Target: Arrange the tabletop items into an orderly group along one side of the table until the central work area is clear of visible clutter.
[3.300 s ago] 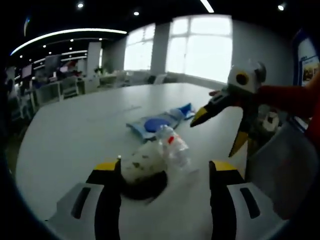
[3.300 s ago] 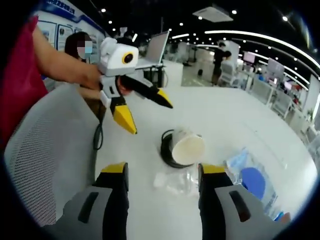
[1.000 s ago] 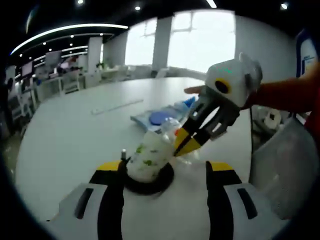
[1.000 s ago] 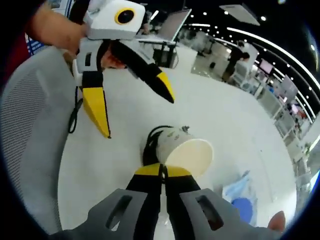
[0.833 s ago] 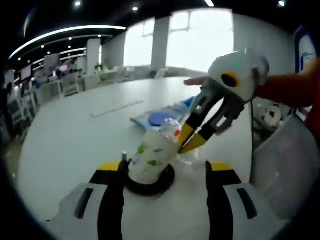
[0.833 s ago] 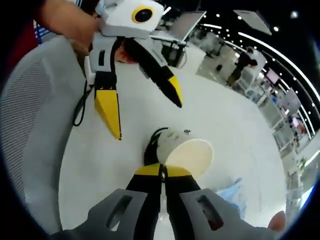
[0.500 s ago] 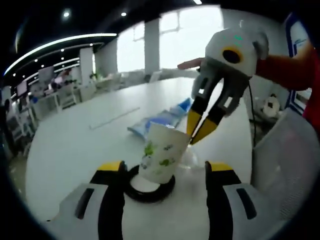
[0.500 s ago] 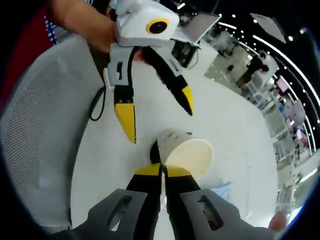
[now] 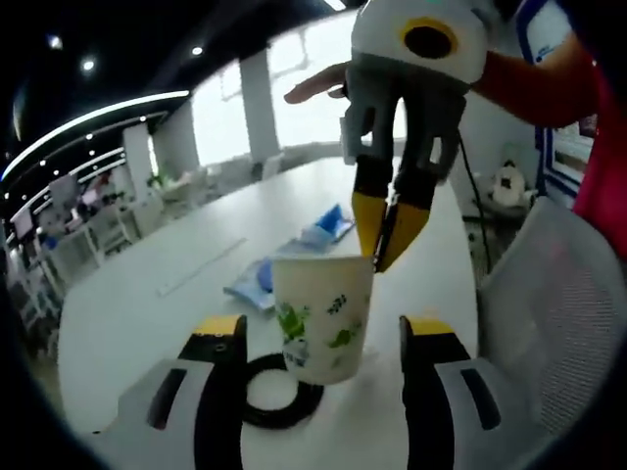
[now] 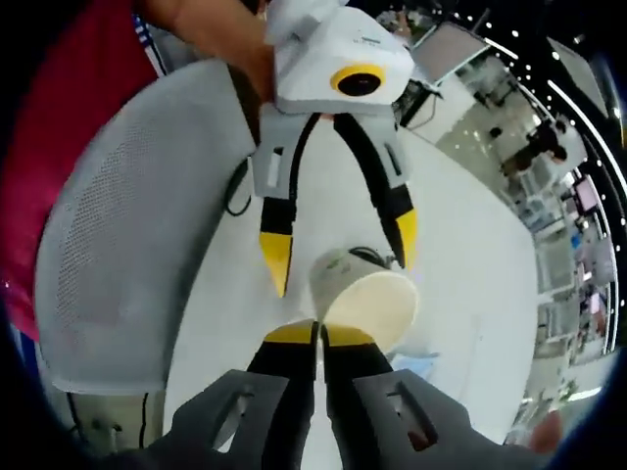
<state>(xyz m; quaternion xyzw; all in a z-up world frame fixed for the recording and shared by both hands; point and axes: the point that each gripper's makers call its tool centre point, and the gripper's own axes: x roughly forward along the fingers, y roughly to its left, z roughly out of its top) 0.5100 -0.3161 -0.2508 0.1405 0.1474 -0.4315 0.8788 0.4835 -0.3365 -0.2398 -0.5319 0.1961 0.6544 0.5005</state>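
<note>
1. In the left gripper view we see the right gripper (image 9: 385, 257) coming down from above, jaws pinching the rim of the paper cup (image 9: 322, 315); yellow tips sit at the rim's far-right edge, one inside and one outside as far as we can tell.
2. Cup is upright w/ green leaf print on its side, held above the white surface (image 9: 127, 304), between the left gripper's (image 9: 319, 338) own two jaws in the picture but touching neither.
3. Left jaws are spread wide; nothing is gripped betw. them.
4. Below and left of the cup, a black ring (image 9: 275, 392) lies flat on the surface. We can't tell whether the cup's base touches it.
5. Further back on the surface: a blue-and-white packet (image 9: 257, 279) and a bit of blue material (image 9: 328, 222) beyond it, well apart from the cup.
6. A grey mesh chair back (image 9: 549, 313) stands at the right edge of the surface; a red sleeve (image 9: 534, 83) shows behind the right gripper.
7. In the right gripper view our right jaws (image 10: 318, 338) are pressed together on the near rim of the cup (image 10: 367, 299), whose open mouth faces the camera.
8. The left gripper (image 10: 338, 250) hangs opposite, jaws spread, yellow tips either side of the cup, held by a hand (image 10: 220, 34).
9. Mesh chair back (image 10: 118, 255) is at left there, red clothing (image 10: 69, 108) beside it.
</note>
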